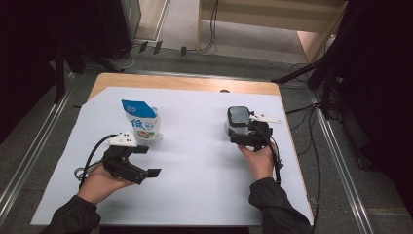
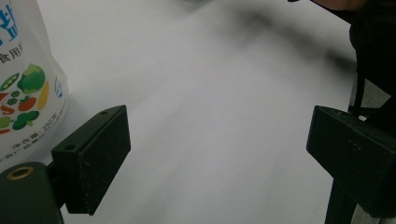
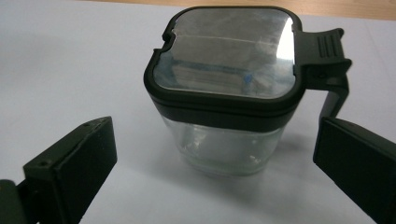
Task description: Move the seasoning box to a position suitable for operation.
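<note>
Here, left tongs (image 1: 148, 161) spread wide beside pouch (image 1: 141, 122), right tongs (image 3: 215, 163) spread, flanking jar (image 3: 224, 93), untouched

Two things on the counter (image 1: 195, 83)
One printed pouch (image 1: 141, 122), one clear jar with a dark lid (image 1: 237, 119), one white sheet (image 1: 195, 175), two claws.

A clear jar (image 3: 224, 140) with a dark lid (image 3: 226, 51) stands upright on the white sheet. A white pouch (image 1: 141, 122) with a blue top stands upright, well apart.
</note>
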The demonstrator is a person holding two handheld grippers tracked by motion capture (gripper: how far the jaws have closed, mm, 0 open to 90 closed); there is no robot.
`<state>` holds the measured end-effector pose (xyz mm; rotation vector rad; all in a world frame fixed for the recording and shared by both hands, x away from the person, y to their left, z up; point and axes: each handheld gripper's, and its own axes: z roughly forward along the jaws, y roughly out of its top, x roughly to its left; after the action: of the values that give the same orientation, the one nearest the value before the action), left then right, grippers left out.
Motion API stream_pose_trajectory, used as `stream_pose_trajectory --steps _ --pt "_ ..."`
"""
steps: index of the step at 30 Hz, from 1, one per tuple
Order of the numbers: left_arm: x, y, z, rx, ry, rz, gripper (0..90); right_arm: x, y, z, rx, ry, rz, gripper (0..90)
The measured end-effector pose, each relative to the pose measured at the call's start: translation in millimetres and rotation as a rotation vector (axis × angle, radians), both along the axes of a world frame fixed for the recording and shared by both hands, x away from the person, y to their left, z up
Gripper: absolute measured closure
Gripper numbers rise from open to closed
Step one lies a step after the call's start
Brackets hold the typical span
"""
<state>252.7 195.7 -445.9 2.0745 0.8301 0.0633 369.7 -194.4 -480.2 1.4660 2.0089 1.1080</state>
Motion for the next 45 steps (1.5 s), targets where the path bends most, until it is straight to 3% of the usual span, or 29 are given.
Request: stream_pose_trajectory --steps 3,9,18,22,28,36,40,45 --pt "-0.1 1.1 -1.0 -0.039 0.031 0.015 7.6 5.4 3.4 -2.8 0.003 0.005 -0.005 0.5" --pt "-2.8 3.4 -2.5 -0.006 0.019 0.03 7.6 15.3 7.0 -7.8 -0.01 0.0 -0.024 2.9" --pt "-7.3 7.7 -4.7 -0.002 0.023 0.054 7.7 31.0 17.6 -15.1 -0.041 0.015 -0.039 4.2" --pt "-10.3 8.9 -6.4 0.001 0.025 0.066 7.7 38.4 16.5 -18.4 -0.011 0.019 -0.053 7.1" --pt "-12.2 12.7 -7.9 -0.003 0.033 0.074 7.7 44.6 19.0 -22.5 -0.01 0.016 -0.075 8.6" --pt "-12.5 16.5 -9.1 -0.006 0.032 0.089 7.7 46.3 20.7 -23.7 -0.023 0.009 -0.08 10.2" --pt "-12.4 16.8 -9.0 -0.013 0.032 0.093 7.9 43.1 19.7 -20.4 -0.04 -0.029 -0.092 15.2" --pt "-10.8 16.1 -9.1 -0.006 0.036 0.086 8.0 42.5 17.7 -20.5 -0.036 -0.032 -0.08 15.5"
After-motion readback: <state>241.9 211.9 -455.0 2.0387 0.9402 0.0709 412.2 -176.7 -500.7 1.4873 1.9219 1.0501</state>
